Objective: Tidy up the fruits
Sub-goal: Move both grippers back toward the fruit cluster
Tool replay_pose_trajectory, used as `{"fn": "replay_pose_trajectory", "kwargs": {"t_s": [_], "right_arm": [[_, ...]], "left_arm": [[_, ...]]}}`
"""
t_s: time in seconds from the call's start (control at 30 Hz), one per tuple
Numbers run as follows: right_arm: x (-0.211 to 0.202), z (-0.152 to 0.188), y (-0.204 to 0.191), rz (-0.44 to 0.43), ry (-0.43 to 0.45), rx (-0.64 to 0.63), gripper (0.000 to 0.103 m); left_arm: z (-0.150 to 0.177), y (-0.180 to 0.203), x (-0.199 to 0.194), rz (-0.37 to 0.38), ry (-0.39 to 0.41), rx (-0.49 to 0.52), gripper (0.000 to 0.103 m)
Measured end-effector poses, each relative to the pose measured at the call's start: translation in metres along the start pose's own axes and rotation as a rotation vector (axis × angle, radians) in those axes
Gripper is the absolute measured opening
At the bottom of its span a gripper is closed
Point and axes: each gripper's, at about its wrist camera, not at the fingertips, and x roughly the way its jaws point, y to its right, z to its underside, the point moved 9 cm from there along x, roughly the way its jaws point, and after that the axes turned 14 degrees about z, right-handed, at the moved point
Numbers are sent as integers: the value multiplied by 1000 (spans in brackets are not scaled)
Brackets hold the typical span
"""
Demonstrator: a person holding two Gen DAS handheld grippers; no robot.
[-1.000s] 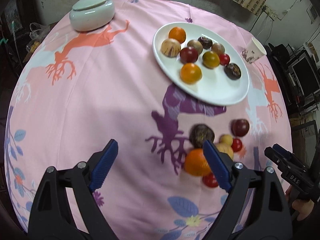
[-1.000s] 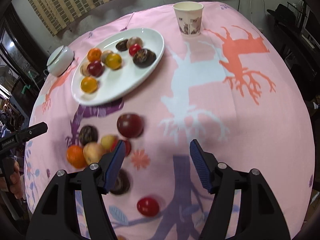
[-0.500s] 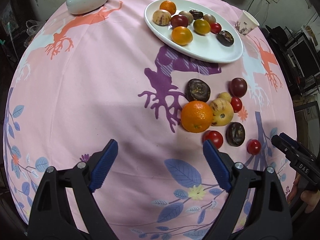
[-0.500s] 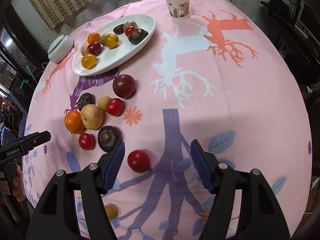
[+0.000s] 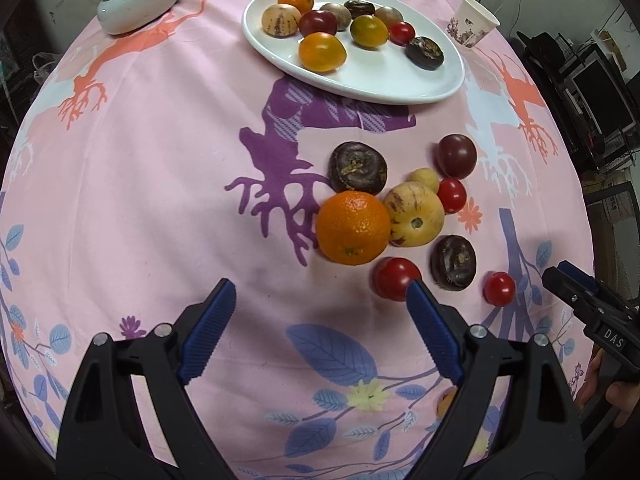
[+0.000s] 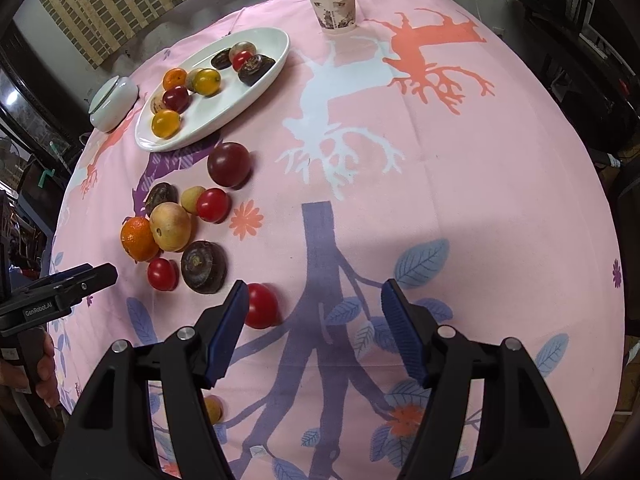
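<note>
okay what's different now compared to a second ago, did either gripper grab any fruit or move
Both grippers pulled back toward the near edge of the table, bringing more loose fruit into view. The left gripper and right gripper are open and empty, as before. Nothing was picked up or released. The orange, the plate and the cup stayed put.

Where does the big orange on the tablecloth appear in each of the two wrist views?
Left wrist view: the big orange lies at centre, above the open jaws.
Right wrist view: it lies at the left edge of the fruit cluster.
Shared landmark: the white plate.
</note>
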Motion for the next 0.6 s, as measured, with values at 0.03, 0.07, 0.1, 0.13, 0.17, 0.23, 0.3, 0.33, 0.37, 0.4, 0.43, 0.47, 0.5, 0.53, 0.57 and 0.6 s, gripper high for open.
{"fn": "replay_pose_trajectory", "kwargs": {"t_s": [0.03,0.07,0.1,0.13,0.17,0.23,0.3,0.33,0.37,0.4,0.43,0.47,0.5,0.53,0.57,0.6], "right_arm": [[1,-1,0,0,-3,-1,69],[2,-1,-1,-2,-4,-3,69],[3,-2,-2,-3,-6,-5,69],[4,-3,-4,-5,-7,-8,69],[5,-4,-5,-7,-8,-11,69],[8,-6,-8,-11,-13,-14,69],[11,-8,-12,-15,-16,-19,69],[12,-9,-14,-17,-18,-23,69],[14,-10,-15,-20,-20,-26,69],[16,-10,-17,-24,-24,-30,69],[17,-11,-18,-24,-24,-31,69],[18,-12,-19,-26,-26,-31,69],[19,-13,-20,-29,-28,-32,69],[20,-14,-22,-32,-31,-32,69],[21,-15,-23,-36,-32,-33,69],[22,-15,-25,-42,-34,-36,69]], "left_arm": [[-2,0,2,-1,1,2,89],[-4,0,5,-3,3,3,89],[-5,0,7,-3,3,4,89],[-7,0,9,-2,0,5,88],[-9,0,11,1,-4,8,87],[-12,2,15,11,-4,19,86],[-16,3,19,12,-6,31,85],[-17,4,22,15,-12,34,83],[-18,4,25,22,-19,33,77],[-19,4,29,32,-27,32,66],[-18,5,33,43,-38,31,59],[-17,7,37,66,-55,36,51],[-17,9,39,83,-55,44,45],[-17,11,39,81,-47,59,45],[-18,12,40,78,-45,73,45],[-18,12,40,78,-44,79,44]]}}
